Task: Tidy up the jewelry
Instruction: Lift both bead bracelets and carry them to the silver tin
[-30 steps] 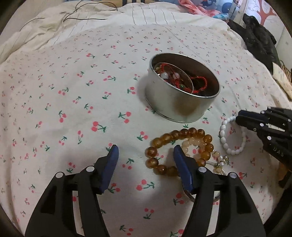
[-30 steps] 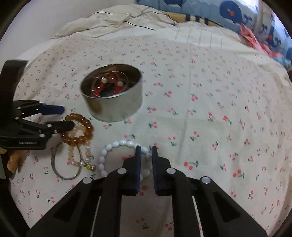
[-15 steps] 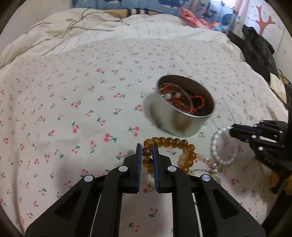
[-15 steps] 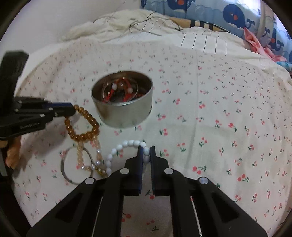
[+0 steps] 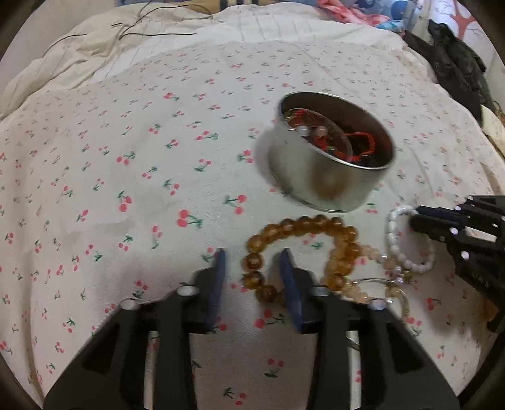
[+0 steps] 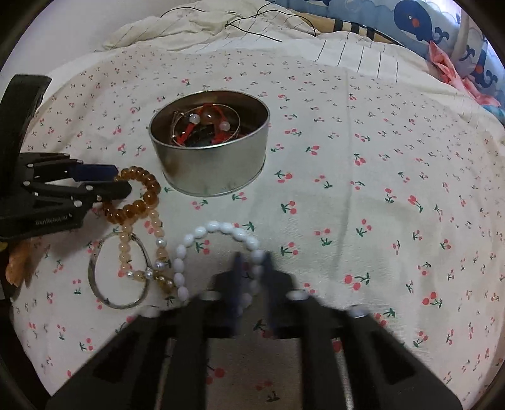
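A round metal tin (image 5: 315, 186) (image 6: 208, 170) with red cord and bead pieces inside stands on the cherry-print sheet. Just in front of it lies an amber bead bracelet (image 5: 303, 222) (image 6: 148, 195). My left gripper (image 5: 252, 252) (image 6: 121, 180) straddles its near side. The jaws stand apart, and the beads between them lie loose on the sheet. A white bead bracelet (image 5: 394, 243) (image 6: 217, 225) lies to the right. My right gripper (image 6: 254, 255) (image 5: 413, 217), blurred in its own view, is shut on the white bracelet's near strand.
A pale peach bead strand (image 6: 124, 252) and a thin metal ring (image 6: 94, 284) lie tangled between the two bracelets. Rumpled bedding with thin black cords is at the back. A whale-print pillow (image 6: 416, 22) and dark clothing (image 5: 454, 60) sit at the far right.
The left jaws went from wide open to pinched on an amber bead, and now stand apart again around the strand. The right gripper stays closed on the white bracelet.
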Motion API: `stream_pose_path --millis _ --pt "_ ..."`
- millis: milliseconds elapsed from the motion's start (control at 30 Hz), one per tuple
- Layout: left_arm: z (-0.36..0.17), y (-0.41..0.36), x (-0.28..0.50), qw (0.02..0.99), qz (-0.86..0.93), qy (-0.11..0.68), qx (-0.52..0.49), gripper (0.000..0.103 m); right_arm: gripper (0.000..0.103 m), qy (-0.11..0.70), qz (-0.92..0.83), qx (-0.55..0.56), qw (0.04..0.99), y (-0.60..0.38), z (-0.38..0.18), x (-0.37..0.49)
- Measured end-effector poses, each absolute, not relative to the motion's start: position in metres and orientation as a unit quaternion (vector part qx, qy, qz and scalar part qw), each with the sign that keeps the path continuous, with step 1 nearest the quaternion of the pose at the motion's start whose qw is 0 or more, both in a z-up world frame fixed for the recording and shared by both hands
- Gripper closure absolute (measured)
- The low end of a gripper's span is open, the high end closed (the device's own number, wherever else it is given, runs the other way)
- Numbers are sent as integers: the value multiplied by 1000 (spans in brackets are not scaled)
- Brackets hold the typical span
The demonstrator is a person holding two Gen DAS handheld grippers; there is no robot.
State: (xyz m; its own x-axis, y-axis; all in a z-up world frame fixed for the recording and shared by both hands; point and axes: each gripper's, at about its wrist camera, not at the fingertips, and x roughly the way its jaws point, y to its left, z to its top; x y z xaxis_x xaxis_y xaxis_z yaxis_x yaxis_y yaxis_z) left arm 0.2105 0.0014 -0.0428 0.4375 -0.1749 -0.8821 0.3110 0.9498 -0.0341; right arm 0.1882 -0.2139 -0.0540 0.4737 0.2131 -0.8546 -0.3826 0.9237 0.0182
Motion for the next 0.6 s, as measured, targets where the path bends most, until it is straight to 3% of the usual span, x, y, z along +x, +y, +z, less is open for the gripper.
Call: stream_pose_path --millis 600 --pt "-6 -1 194 886 -157 431 71 93 95 423 218 -3 879 -224 -12 182"
